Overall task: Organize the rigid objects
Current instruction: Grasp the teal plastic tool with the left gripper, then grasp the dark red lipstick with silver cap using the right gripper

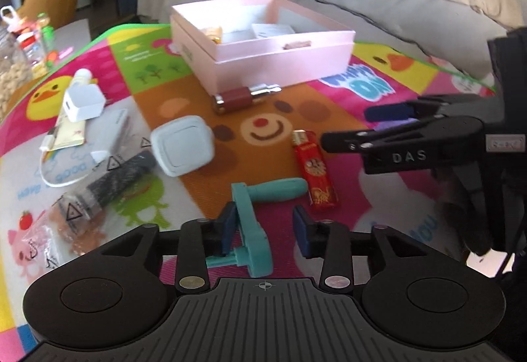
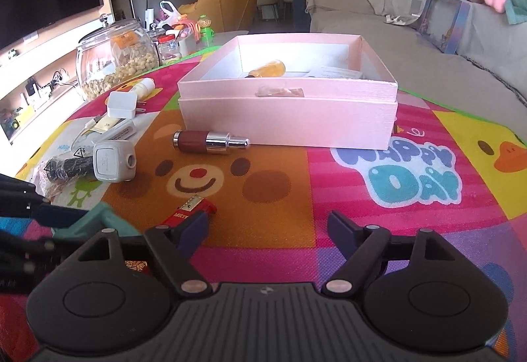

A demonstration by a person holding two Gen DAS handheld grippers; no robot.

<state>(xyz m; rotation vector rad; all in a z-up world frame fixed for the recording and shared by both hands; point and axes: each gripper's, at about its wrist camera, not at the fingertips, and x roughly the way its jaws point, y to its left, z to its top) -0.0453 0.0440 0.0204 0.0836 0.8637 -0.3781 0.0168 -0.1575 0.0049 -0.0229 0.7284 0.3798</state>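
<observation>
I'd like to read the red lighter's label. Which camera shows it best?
The left wrist view: the whole red lighter lies unobstructed on the mat. In the right wrist view, the right gripper hides all but its top end.

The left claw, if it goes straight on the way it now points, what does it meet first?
Probably the teal hand crank, which lies on the play mat between the open fingers of the left claw. The red lighter lies slightly right of that line.

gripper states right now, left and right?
Left hand-held gripper: open, teal tool between its fingers, not gripped.
Right hand-held gripper: open, holding nothing.
</observation>
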